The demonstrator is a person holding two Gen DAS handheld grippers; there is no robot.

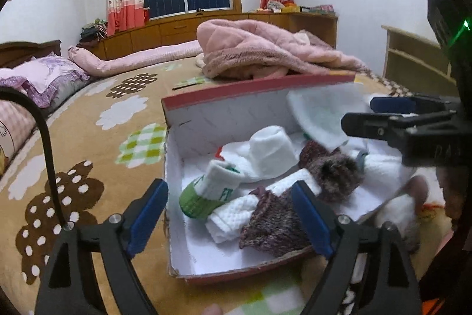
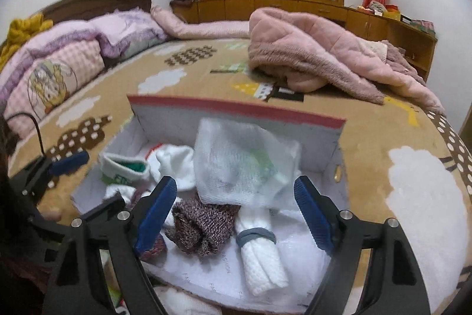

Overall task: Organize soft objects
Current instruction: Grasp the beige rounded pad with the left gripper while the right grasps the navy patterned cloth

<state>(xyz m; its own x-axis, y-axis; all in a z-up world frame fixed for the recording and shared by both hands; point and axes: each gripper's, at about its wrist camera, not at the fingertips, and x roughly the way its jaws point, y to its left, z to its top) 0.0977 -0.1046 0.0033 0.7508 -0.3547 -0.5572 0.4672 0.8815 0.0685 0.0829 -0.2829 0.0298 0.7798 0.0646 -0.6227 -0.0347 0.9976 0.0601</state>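
Here is the rolled white waffle-weave cloth with a grey band around it (image 2: 259, 250), lying on the floor of the red-edged cardboard box with a white lining (image 2: 236, 108), just ahead of and below the right gripper (image 2: 236, 214). Its long axis runs roughly along the gripper's own pointing line, the banded end nearer the far wall and the loose end toward the camera, and it sits between the two blue pads, closer to the right-hand one. Those jaws stand wide apart with nothing between them; neither pad touches cloth. Just left of the roll is a maroon speckled knitted bundle (image 2: 203, 226), and behind both a folded white towel (image 2: 244, 161) leans against the back wall. From the other side, the left gripper (image 1: 233, 214) is also spread wide and empty, hovering over the box's near left corner, where a white sock with a green cuff (image 1: 206, 194) lies just ahead between its pads, pointing up and away. A rolled white sock (image 1: 271, 152) sits further in. For the banded roll the right hand looks the nearer. Outward: a tan cloud-patterned bedspread (image 2: 407, 155) under the box, and a pink fleece jacket (image 2: 309, 49) heaped well beyond.
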